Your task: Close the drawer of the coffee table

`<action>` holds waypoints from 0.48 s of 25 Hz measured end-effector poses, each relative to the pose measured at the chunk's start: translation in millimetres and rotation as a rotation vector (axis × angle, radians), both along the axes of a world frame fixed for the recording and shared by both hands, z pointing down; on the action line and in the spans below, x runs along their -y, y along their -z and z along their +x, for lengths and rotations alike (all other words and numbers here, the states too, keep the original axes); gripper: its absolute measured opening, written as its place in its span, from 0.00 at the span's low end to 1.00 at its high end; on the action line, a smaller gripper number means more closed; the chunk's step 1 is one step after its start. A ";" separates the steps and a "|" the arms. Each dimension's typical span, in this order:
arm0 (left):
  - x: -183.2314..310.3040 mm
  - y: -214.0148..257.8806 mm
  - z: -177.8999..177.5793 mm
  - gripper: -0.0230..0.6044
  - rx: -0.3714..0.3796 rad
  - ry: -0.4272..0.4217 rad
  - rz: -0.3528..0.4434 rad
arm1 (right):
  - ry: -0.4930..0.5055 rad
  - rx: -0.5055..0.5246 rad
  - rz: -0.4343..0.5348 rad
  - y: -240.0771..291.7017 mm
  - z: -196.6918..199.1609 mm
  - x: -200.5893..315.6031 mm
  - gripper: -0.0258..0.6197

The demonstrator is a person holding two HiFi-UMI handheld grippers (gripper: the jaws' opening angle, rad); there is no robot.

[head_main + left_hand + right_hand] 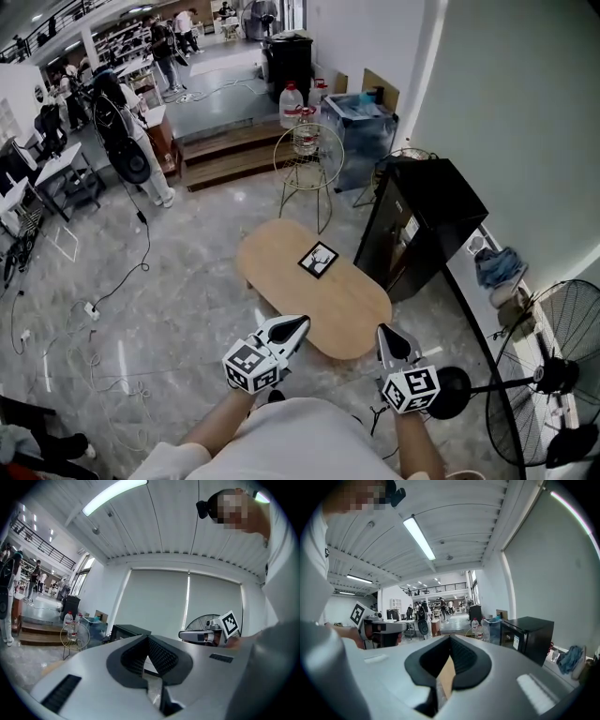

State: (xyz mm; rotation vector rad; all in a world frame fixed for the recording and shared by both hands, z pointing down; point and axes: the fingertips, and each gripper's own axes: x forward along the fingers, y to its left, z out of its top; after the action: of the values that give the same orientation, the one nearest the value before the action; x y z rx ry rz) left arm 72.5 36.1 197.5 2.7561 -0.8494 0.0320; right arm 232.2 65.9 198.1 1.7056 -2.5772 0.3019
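The oval wooden coffee table (281,272) stands on the marble floor ahead of me, with a black-and-white card (319,260) lying on its top. No drawer shows from this angle. My left gripper (298,324) hovers by the table's near end with its jaws shut and empty; in the left gripper view its tips (148,638) meet. My right gripper (384,330) is held beside it, just past the table's near right rim, also shut and empty (450,637). Both point roughly level, away from my body.
A black cabinet (422,225) stands right of the table. A floor fan (553,375) is at the near right, and its round base (448,392) lies close to my right gripper. A wire stand (309,159) holding a bottle is behind the table. Cables (94,309) trail on the left.
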 end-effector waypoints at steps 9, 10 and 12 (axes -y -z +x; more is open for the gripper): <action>5.9 4.0 -13.2 0.05 -0.011 -0.018 0.000 | -0.012 -0.002 -0.002 3.6 -16.5 1.4 0.06; 7.1 3.5 -14.3 0.05 -0.012 -0.019 -0.002 | -0.012 -0.003 -0.002 3.8 -17.8 2.4 0.06; 8.9 2.0 -17.0 0.05 -0.015 -0.019 -0.009 | -0.014 -0.003 -0.002 4.3 -20.6 4.1 0.06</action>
State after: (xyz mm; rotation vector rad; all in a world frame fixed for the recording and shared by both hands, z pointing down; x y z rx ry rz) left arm 55.5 27.1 195.6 2.7529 -0.8169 0.0181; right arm 211.6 61.8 193.9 1.7222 -2.5636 0.3014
